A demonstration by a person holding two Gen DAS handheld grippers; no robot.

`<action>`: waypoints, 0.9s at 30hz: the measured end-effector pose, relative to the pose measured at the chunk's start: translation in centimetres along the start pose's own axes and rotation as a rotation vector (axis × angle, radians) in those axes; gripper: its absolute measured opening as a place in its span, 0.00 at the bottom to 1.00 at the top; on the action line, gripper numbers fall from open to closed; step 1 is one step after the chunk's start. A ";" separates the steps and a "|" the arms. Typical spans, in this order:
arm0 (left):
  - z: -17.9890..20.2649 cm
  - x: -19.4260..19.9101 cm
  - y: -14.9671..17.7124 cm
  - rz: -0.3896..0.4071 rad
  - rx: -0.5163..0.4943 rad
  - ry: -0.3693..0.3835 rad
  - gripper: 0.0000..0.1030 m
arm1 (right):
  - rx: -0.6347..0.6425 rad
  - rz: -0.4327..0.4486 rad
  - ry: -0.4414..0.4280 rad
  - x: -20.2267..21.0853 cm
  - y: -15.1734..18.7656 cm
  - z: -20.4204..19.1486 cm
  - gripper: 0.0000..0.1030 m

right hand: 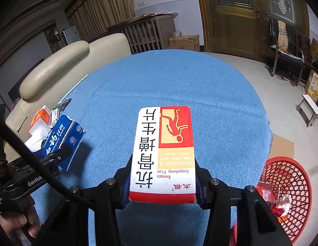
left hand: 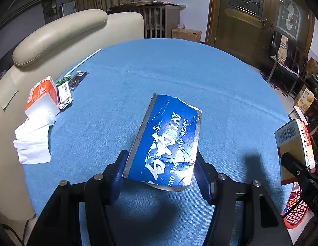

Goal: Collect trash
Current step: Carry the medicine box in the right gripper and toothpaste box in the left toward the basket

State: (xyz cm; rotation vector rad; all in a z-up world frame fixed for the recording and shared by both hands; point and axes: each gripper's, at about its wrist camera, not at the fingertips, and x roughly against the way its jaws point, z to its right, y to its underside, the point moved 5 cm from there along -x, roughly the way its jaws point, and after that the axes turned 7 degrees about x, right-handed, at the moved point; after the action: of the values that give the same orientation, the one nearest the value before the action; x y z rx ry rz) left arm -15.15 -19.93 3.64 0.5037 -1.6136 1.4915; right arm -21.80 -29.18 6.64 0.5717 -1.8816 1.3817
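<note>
Left gripper (left hand: pixel 161 172) clamps a torn blue toothpaste box (left hand: pixel 167 139) above the blue table (left hand: pixel 179 71). Right gripper (right hand: pixel 163 182) grips a red-and-white medicine box (right hand: pixel 163 153). Red basket (right hand: pixel 288 194) at four o'clock.

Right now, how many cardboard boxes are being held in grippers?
2. The torn blue toothpaste box is clamped in the left gripper; the red-and-white medicine box is clamped in the right gripper.

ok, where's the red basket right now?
The red basket sits on the floor off the blue table's right edge, at lower right in the right wrist view, just right of the right gripper holding the medicine box.
</note>
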 end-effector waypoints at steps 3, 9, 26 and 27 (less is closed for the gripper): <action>0.3 -0.4 0.0 -0.006 -0.006 0.006 0.61 | -0.008 0.006 0.004 0.2 -0.1 0.4 0.49; 1.0 -1.0 0.0 -0.013 -0.020 0.018 0.61 | -0.019 0.023 0.018 0.8 -0.4 1.0 0.49; 2.4 -2.8 -0.1 -0.032 -0.073 0.051 0.61 | -0.055 0.012 0.037 0.8 0.6 2.7 0.49; 2.4 -2.9 -0.1 -0.033 -0.077 0.053 0.61 | -0.057 0.012 0.039 0.8 0.7 2.9 0.49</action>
State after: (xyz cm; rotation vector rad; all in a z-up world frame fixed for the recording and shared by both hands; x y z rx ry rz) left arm -14.23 -22.97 1.64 0.4418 -1.6071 1.4021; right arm -23.68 -31.60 6.35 0.5023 -1.8897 1.3329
